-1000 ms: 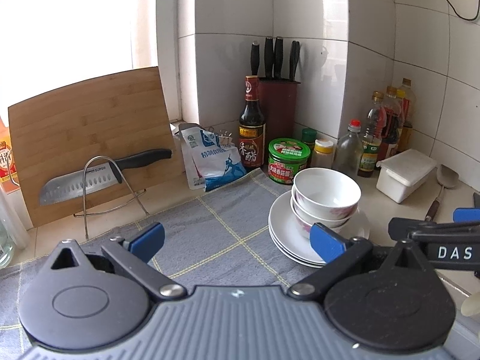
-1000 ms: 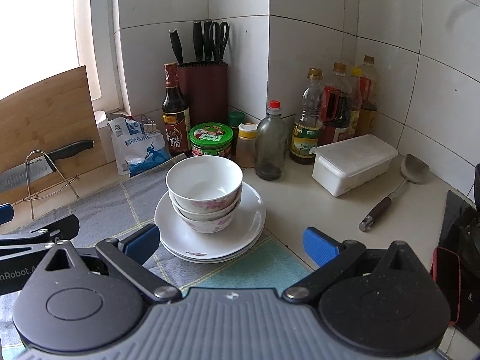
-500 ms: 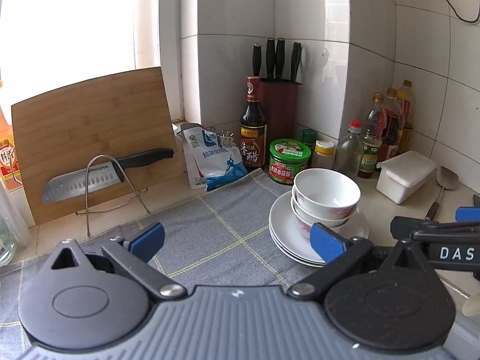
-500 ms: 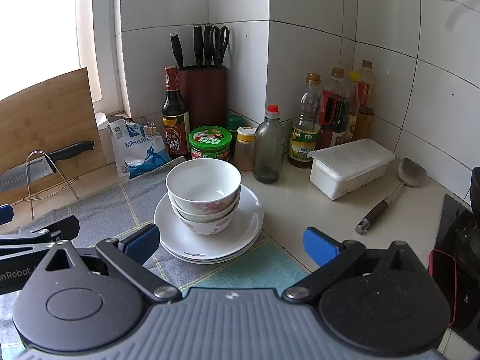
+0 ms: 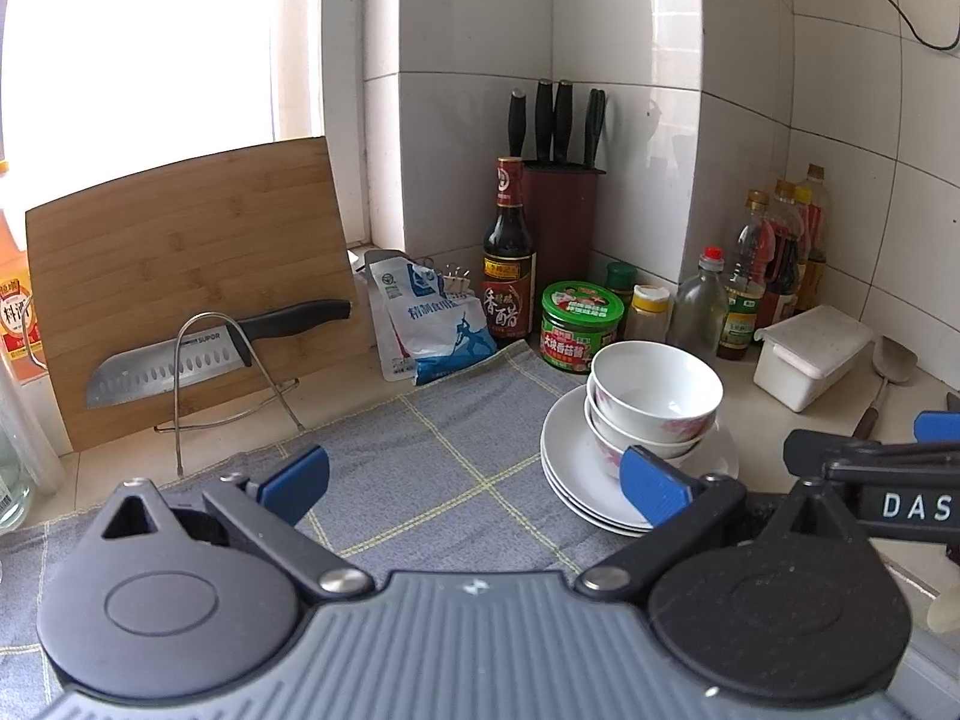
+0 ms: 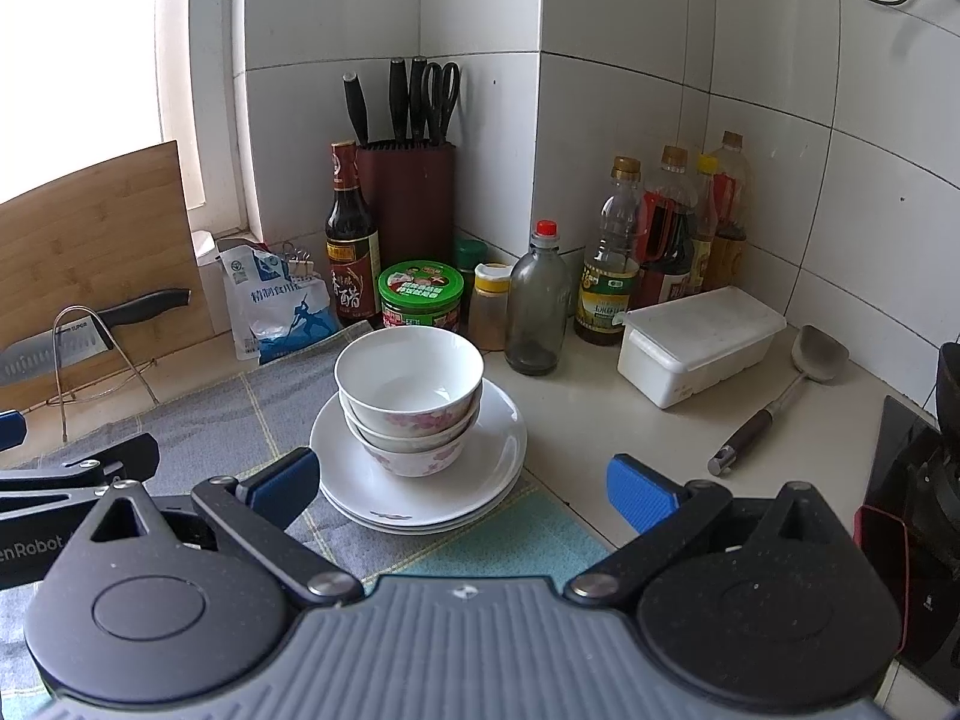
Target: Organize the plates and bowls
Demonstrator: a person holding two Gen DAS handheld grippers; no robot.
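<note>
White bowls with pink flowers (image 6: 411,402) are nested in a stack on a stack of white plates (image 6: 492,462), at the right edge of a grey checked cloth (image 5: 420,468). In the left wrist view the bowls (image 5: 657,402) and plates (image 5: 570,468) sit front right. My left gripper (image 5: 474,480) is open and empty above the cloth, to the left of the stack. My right gripper (image 6: 462,486) is open and empty, just in front of the plates.
A cutting board (image 5: 180,276) and a knife on a wire rack (image 5: 198,354) stand at the left. A knife block (image 6: 408,204), bottles (image 6: 654,240), a green jar (image 6: 420,294), a white box (image 6: 702,342) and a spatula (image 6: 780,396) line the tiled corner. A stove (image 6: 918,492) is at the right.
Both grippers have risen slightly and pulled back a little; the bowls and plates have not moved.
</note>
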